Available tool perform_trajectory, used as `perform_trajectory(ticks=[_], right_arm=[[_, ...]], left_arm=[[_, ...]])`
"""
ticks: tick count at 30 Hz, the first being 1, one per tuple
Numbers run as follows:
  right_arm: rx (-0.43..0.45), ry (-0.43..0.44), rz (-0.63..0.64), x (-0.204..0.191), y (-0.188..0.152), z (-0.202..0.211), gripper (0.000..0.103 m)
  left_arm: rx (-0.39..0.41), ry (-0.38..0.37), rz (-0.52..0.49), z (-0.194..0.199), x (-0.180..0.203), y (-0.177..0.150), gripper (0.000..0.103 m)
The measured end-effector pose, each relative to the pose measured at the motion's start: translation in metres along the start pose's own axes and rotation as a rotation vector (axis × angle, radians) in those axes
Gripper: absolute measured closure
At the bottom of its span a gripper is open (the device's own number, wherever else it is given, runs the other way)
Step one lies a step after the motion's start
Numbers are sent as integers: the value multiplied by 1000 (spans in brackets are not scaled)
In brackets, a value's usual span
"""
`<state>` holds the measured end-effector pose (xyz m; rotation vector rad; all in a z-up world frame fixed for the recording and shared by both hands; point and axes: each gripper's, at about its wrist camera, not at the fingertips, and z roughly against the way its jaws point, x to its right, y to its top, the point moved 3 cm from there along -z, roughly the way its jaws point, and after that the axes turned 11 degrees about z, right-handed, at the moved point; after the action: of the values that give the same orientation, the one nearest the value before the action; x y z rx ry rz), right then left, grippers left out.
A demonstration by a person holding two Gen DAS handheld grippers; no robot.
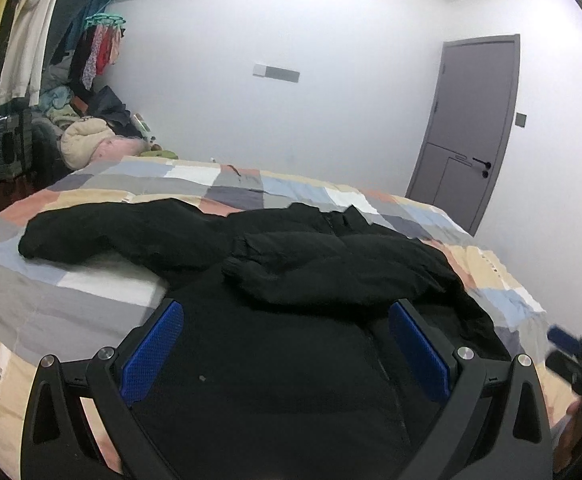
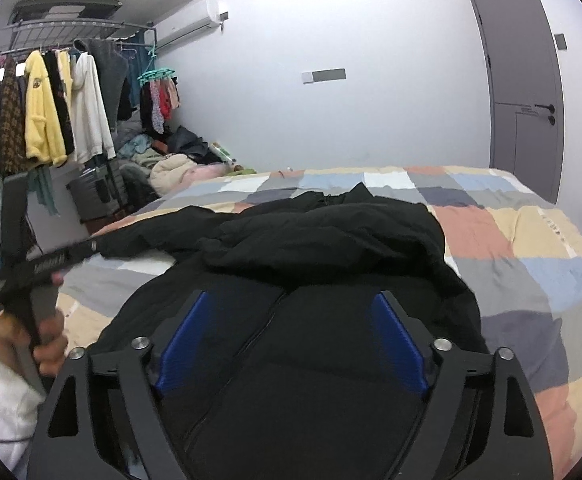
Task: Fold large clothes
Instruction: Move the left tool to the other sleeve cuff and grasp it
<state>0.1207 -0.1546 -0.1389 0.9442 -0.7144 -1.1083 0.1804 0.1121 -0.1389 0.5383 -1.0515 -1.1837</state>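
A large black jacket [image 1: 291, 264] lies spread on the patchwork bed [image 1: 71, 292]. One sleeve stretches out to the left [image 1: 91, 236]. The other sleeve is folded across the chest [image 1: 311, 276]. My left gripper [image 1: 287, 316] is open and empty, held above the jacket's lower body. The jacket also shows in the right wrist view [image 2: 331, 240], with its front zip running down the middle. My right gripper [image 2: 295, 308] is open and empty above the jacket's lower front. The left gripper's handle and the hand holding it show at the left of the right wrist view [image 2: 39, 276].
The bed cover [image 2: 531, 260] spreads out to the right of the jacket. A clothes rack with hanging garments [image 2: 59, 112] and a pile of clothes [image 2: 171, 164] stand past the bed's left side. A grey door [image 2: 527, 92] is at the right.
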Motion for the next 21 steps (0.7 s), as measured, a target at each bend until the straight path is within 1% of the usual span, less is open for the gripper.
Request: perform_trajectory(ticks=[1, 2, 4, 5, 6, 8, 10, 12, 14, 16, 19, 21], right_arm=[[-4, -3, -3, -1, -1, -1, 5], [-7, -15, 2, -2, -1, -3, 1], [-9, -33, 18, -4, 0, -6, 0], [-12, -34, 21, -5, 0, -9, 0], [-18, -31, 19, -5, -1, -10, 0], [-33, -34, 24, -6, -3, -14, 0], [-40, -42, 25, -6, -5, -15, 0], [-46, -48, 16, -4, -7, -15, 0], [-52, -59, 5, -1, -7, -18, 0], [-60, -68, -5, 0, -8, -20, 0], [-74, -70, -31, 3, -11, -24, 0], [-88, -77, -45, 5, -12, -28, 0]], left_arm=[[2, 3, 11, 2, -7, 6, 0], [9, 7, 26, 4, -14, 12, 0], [15, 2, 76, 8, -33, 25, 0], [13, -2, 112, 10, -49, 35, 0], [12, 1, 127, 10, -58, 41, 0], [18, 18, 162, 11, -91, 61, 0], [17, 17, 190, 8, -123, 78, 0], [16, 46, 244, 1, -161, 93, 0], [2, 37, 304, -9, -196, 103, 0], [-20, 58, 379, -25, -234, 108, 0], [-74, 66, 542, -59, -303, 104, 2], [-72, 41, 641, -77, -336, 98, 2]])
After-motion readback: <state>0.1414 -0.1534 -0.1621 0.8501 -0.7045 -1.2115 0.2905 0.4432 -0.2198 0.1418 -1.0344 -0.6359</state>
